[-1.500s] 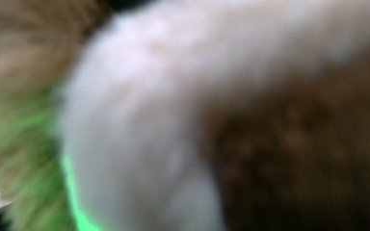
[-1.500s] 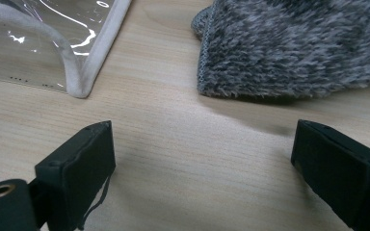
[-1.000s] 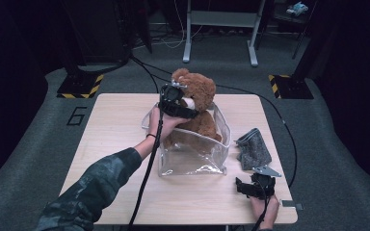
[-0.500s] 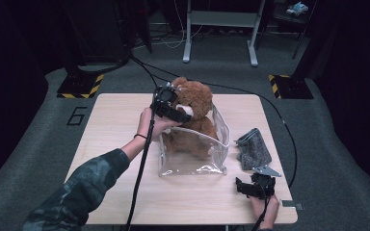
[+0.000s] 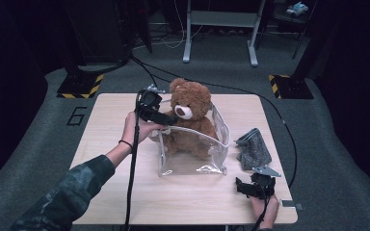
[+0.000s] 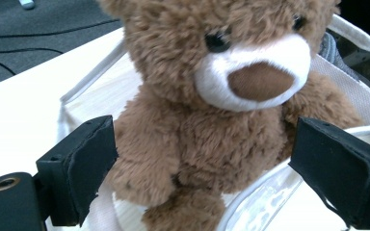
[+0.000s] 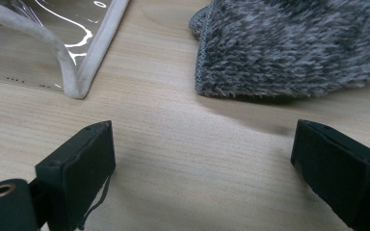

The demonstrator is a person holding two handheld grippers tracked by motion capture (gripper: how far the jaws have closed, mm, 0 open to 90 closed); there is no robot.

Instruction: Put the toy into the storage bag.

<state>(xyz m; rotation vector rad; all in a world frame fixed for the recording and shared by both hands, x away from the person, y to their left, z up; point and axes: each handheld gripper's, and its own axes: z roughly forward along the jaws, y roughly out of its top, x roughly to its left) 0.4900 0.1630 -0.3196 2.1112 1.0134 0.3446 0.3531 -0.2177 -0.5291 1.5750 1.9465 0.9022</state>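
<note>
We see the left gripper has moved back from the teddy bear, its jaws just opening; the bear now sits free before them in the clear bag.

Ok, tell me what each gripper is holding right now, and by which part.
Nothing. The left gripper has just been opening, its jaws apart in front of the teddy bear; the right gripper is open over the table.

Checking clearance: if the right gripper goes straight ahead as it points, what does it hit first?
Probably the grey cloth, lying across its line beyond the open right gripper; only bare table lies between. Depth is unclear.
</note>
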